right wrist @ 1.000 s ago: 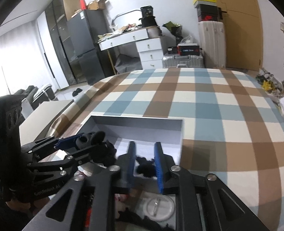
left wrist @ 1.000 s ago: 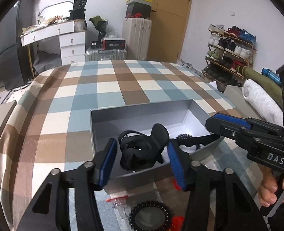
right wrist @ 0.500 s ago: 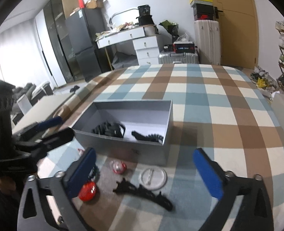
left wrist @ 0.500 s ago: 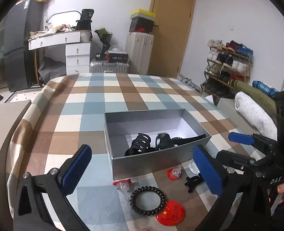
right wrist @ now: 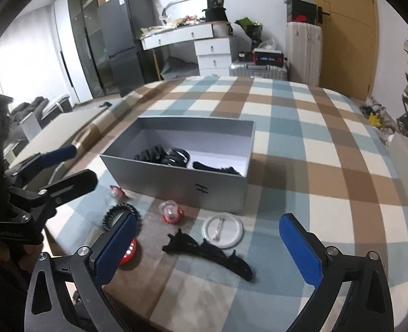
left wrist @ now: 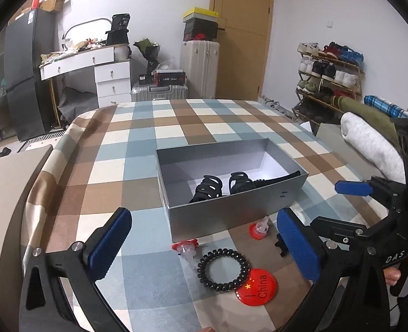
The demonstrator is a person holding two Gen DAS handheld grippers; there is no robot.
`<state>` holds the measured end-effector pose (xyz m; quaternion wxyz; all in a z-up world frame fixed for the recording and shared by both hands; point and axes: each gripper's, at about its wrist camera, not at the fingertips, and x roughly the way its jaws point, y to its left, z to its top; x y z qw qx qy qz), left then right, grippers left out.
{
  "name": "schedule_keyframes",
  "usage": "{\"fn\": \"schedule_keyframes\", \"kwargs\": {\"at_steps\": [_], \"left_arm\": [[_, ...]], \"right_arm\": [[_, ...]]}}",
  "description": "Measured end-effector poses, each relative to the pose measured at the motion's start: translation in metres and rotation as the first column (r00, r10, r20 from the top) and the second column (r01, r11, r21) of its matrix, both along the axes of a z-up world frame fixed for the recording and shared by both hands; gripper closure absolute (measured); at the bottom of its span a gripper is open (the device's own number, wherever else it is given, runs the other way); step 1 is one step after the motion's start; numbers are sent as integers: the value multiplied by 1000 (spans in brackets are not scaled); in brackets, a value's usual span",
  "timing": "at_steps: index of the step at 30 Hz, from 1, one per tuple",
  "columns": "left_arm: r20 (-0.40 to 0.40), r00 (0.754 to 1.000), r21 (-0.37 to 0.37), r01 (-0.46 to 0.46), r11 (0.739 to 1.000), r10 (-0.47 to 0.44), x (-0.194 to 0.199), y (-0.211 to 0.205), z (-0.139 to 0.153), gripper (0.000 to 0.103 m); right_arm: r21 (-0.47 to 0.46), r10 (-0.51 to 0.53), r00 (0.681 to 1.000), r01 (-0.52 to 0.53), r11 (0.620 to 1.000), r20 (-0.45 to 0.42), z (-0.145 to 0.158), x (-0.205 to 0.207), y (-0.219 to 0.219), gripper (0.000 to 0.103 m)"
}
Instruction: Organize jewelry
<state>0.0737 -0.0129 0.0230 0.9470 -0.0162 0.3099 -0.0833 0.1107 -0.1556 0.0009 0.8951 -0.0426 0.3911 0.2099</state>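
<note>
Now both grippers hang back from the grey box (left wrist: 231, 207), jaws spread wide, nothing between the pads. A second ago each was down inside the box, the left gripper (left wrist: 204, 246) narrowed around a black claw clip, the right gripper (right wrist: 206, 251) pinched on a dark piece. Both sets of jaws have just been opening, and the frames show them empty.

Meaning, as I judge it: 2 pieces delivered, both hands free for the next pick. The claw clips (left wrist: 220, 185) lie in the box toward its near wall, with a long dark clip (right wrist: 217, 168) beside them.

Still out on the checked cloth (right wrist: 314, 138), on the near side of the box:
- spiral hair tie (left wrist: 222, 269), at 6 o'clock from the box in the left view, touching the red badge (left wrist: 258, 286)
- 2 small red-and-clear pieces (left wrist: 185, 249), close to the box's near wall
- clear round disc (right wrist: 222, 231)
- long black hair clip (right wrist: 209, 251), between the right gripper's pads in view, lying flat

Long clip's axis in the right view: runs from about 10 o'clock to 4 o'clock, thick end at 10, narrow end at 4, gently curved. Box's long axis runs roughly 9 to 3 in that view.

Likely next pick for the right hand is the long clip; a grip across its narrow width would suit.
</note>
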Motion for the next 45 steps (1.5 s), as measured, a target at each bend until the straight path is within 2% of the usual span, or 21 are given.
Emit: {"fn": "schedule_keyframes", "kwargs": {"at_steps": [6, 12, 18, 28, 45], "left_arm": [[-22, 1000, -1, 5, 1000, -5, 0, -1, -5, 1], [-43, 999, -1, 1, 1000, -1, 3, -1, -9, 1], [-54, 999, -4, 4, 1000, -4, 3, -3, -11, 1], [-62, 998, 13, 16, 1000, -16, 3, -6, -13, 1], [-73, 997, 30, 21, 999, -19, 3, -6, -14, 1]], "right_arm": [[-35, -15, 998, 13, 999, -61, -14, 7, -1, 0], [-27, -5, 994, 2, 1000, -106, -22, 8, 0, 0], [-19, 12, 993, -14, 1000, -114, -24, 4, 6, 0], [-147, -20, 993, 2, 989, -115, -44, 2, 29, 0], [-189, -43, 978, 4, 982, -204, -48, 15, -11, 0]]}}
